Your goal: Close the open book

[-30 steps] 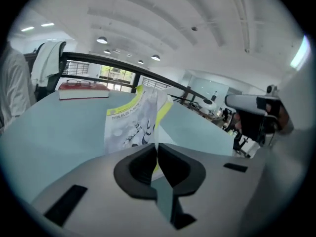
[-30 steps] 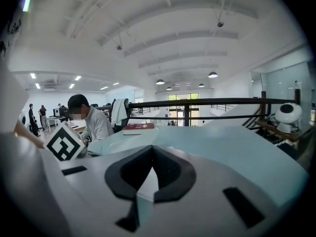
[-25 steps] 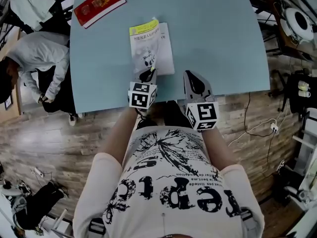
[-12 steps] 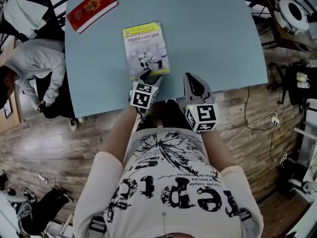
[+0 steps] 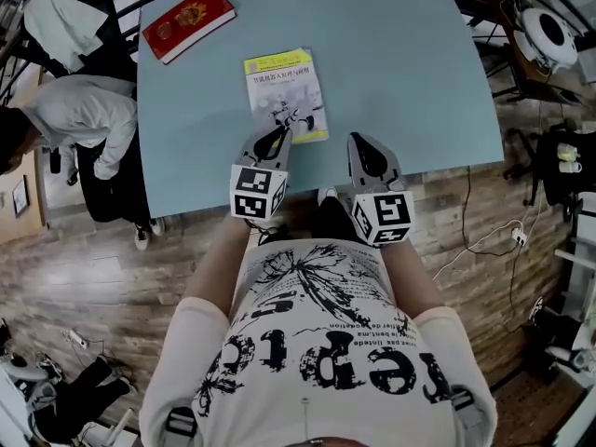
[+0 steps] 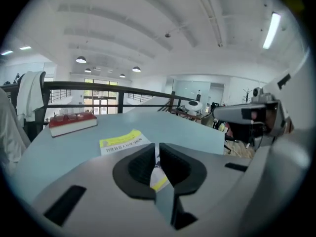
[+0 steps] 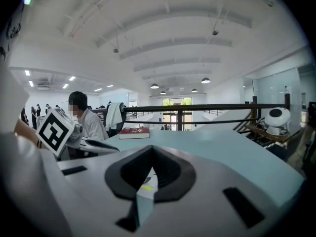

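The left gripper point(image 5: 277, 138) and the right gripper point(image 5: 361, 142) are held side by side before the torso, pointed forward and slightly downward, with bare forearms point(image 5: 220, 266) bent in behind them. The left gripper's jaws are closing, a thin slit is left, and nothing is gripped. The right gripper's jaws are pressed together, empty.

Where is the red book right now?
In the head view, the red book lies at the far left corner of the table, beyond the yellow-covered book.
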A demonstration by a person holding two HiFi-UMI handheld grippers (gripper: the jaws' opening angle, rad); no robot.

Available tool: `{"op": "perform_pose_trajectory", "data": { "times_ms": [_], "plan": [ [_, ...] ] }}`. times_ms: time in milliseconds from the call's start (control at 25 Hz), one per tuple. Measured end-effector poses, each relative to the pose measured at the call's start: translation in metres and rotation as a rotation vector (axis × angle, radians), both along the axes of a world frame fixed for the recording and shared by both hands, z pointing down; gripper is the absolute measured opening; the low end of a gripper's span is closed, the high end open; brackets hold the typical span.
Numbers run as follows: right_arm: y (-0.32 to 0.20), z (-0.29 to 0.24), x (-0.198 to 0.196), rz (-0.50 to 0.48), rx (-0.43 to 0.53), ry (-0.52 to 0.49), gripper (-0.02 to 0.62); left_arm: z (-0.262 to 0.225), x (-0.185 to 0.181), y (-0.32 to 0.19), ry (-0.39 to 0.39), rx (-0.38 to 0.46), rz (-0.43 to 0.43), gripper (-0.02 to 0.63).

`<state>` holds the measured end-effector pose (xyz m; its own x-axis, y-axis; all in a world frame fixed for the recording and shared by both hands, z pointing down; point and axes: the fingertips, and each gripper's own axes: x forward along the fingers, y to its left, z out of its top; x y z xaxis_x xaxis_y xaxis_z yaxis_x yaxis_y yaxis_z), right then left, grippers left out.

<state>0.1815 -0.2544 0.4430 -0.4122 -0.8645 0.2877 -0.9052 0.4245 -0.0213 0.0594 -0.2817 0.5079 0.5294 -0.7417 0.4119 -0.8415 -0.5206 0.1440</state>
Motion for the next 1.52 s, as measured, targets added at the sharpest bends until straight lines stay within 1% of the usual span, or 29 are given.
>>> {"op": "perform_pose_trajectory", "data": {
  "times_ms": [280, 480, 600, 840, 1080, 1200, 1400, 1520],
  "plan": [
    [0.007, -0.031, -0.02, -0.025, 0.094, 0.004, 0.011, -0.09, -0.03, 0.018, 0.059, 0.226, -0.035, 0.025],
    [0.014, -0.055, -0.04, -0.05, 0.165, 0.012, 0.009, -0.14, -0.057, 0.041, 0.044, 0.362, -0.05, 0.023],
    [0.019, -0.069, -0.05, -0.067, 0.203, 0.012, 0.009, -0.161, -0.073, 0.052, 0.047, 0.411, -0.083, 0.023],
    [0.022, -0.079, -0.064, -0.092, 0.224, 0.019, 0.009, -0.168, -0.1, 0.06, 0.028, 0.433, -0.133, 0.023],
    [0.015, -0.074, -0.063, -0.073, 0.199, 0.017, 0.009, -0.163, -0.112, 0.058, 0.025, 0.422, -0.159, 0.023],
    [0.012, -0.077, -0.062, -0.074, 0.209, 0.026, 0.009, -0.162, -0.11, 0.054, 0.029, 0.413, -0.16, 0.023],
    [0.007, -0.084, -0.062, -0.081, 0.221, 0.034, 0.009, -0.169, -0.1, 0.05, 0.033, 0.409, -0.131, 0.023],
    [0.004, -0.084, -0.063, -0.085, 0.23, 0.048, 0.009, -0.168, -0.101, 0.047, 0.039, 0.406, -0.14, 0.023]
  ]
}}
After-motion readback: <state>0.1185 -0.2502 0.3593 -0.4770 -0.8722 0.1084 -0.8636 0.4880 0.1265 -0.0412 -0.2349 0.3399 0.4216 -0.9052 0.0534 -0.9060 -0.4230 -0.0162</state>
